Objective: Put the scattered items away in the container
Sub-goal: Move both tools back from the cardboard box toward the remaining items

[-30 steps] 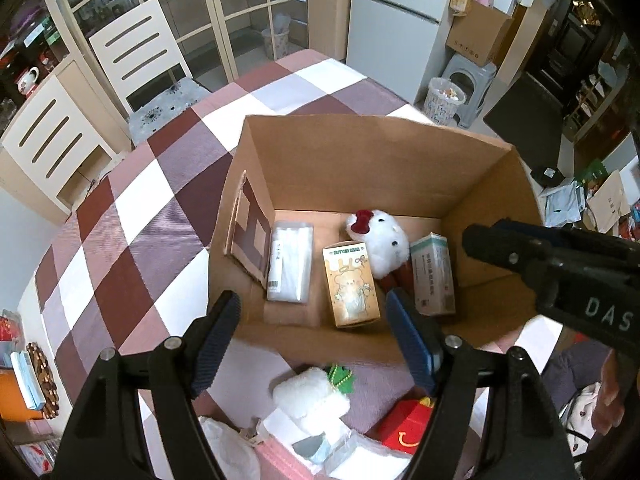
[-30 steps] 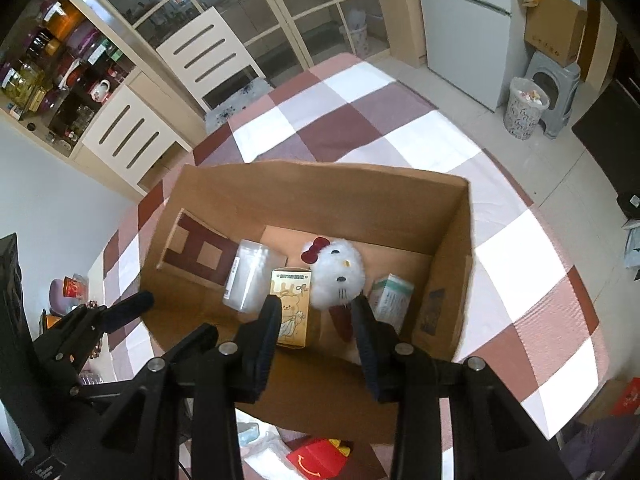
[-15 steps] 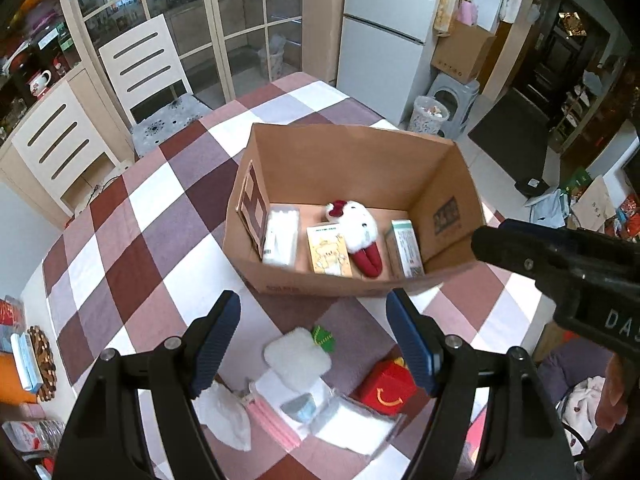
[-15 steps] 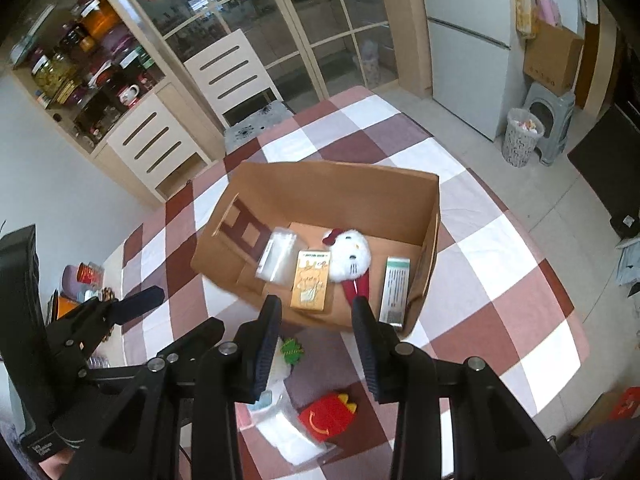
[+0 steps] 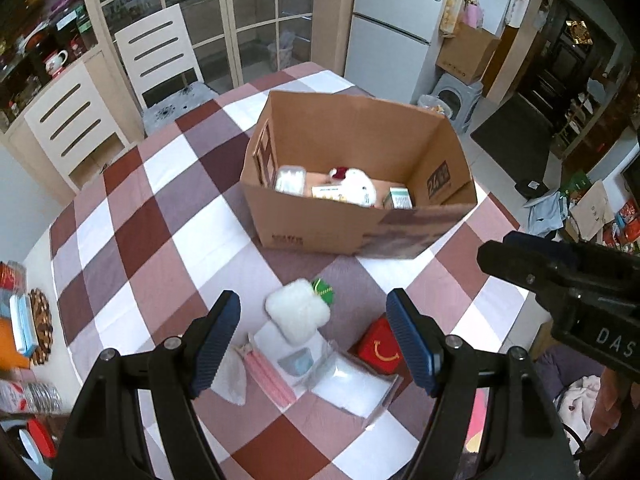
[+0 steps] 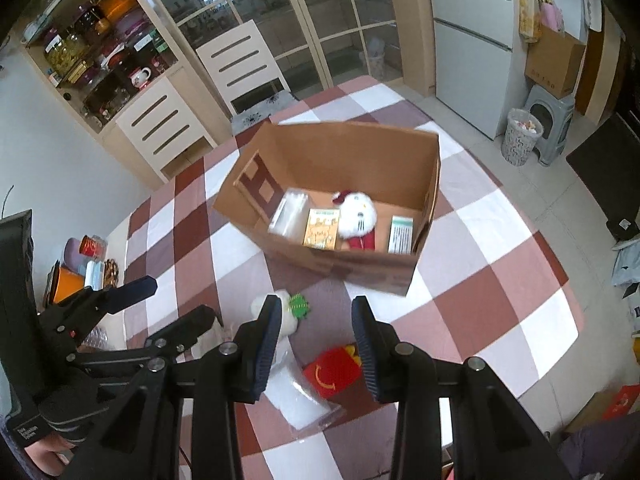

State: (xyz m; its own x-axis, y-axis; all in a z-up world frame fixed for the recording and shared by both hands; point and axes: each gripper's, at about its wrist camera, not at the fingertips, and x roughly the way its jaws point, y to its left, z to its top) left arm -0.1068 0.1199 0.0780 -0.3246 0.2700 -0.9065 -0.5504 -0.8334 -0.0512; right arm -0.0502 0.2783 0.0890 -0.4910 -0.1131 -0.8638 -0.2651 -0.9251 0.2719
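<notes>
An open cardboard box stands on the checked tablecloth. It holds a white plush cat, a yellow carton, a clear packet and a green-white carton. In front of the box lie a white fluffy pad, a green tag, a red box with a yellow arch, a clear bag and a pink strip. My left gripper hangs wide open above these items, empty. My right gripper hovers beside it, jaws slightly apart with nothing between them.
Two white chairs stand behind the table, and a fridge beyond it. Small items and an orange container crowd the table's left edge. A bin and a stool are on the floor at the right.
Both grippers have pulled back and up from over the box. The box now sits farther off, and the scattered items in front of it show in full.
</notes>
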